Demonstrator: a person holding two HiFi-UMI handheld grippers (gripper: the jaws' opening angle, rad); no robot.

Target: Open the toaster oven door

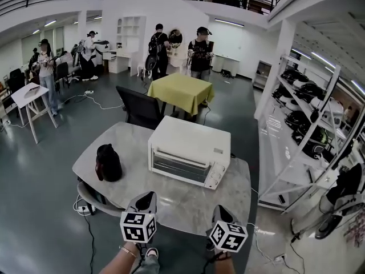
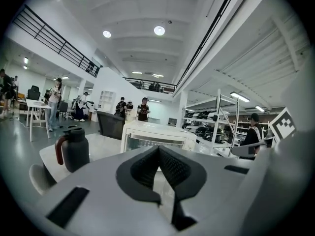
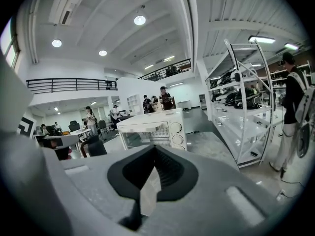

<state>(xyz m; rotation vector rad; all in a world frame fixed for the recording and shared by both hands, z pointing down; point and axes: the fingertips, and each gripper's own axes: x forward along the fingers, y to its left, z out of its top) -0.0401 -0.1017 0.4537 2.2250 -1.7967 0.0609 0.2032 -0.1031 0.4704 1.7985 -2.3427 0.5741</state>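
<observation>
A white toaster oven stands on the grey marble table with its glass door closed and its knobs on the right. Both grippers hover over the table's near edge, short of the oven. My left gripper points at the oven's left part, and its jaws are shut with nothing between them. My right gripper points toward the knob side, its jaws also closed and empty. In the left gripper view the oven shows past the gripper. In the right gripper view the oven sits beyond the gripper.
A black jug with a red handle stands on the table left of the oven. Behind the table are a black chair and a yellow-green table. White shelving runs along the right. Several people stand at the back.
</observation>
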